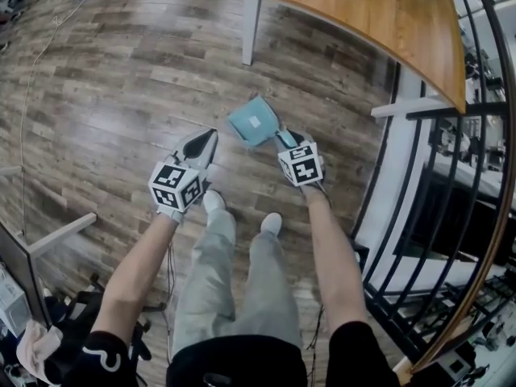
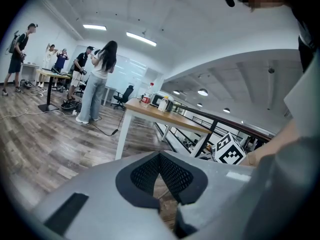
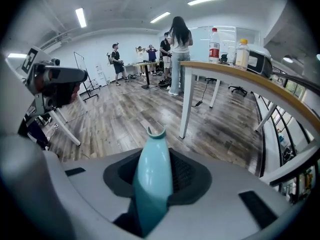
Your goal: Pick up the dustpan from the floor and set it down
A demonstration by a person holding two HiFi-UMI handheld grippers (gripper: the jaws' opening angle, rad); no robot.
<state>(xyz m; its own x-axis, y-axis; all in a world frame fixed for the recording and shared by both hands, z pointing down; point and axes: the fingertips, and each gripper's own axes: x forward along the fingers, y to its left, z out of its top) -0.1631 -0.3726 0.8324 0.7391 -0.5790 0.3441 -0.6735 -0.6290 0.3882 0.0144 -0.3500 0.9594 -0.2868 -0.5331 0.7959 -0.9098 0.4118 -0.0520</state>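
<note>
Dustpan of pale teal plastic (image 3: 151,169), with a flat scoop and a tapered handle, is caught by that handle between the black mesh pads of the right gripper (image 1: 285,140). The jaws are clamped on it partway along, so the notched handle tip sticks out past them. The handle is the natural hold here, since it leaves the scoop free ahead of the hand and pointing away from the person's feet. In the head view the scoop lies low over the grey-brown wooden plank floor (image 1: 121,79); whether it still touches the boards I cannot tell. The left gripper (image 2: 160,176) hangs alongside with its jaws together on nothing, apparently just kept clear. Beyond stands a white-legged wooden table (image 1: 363,22).
</note>
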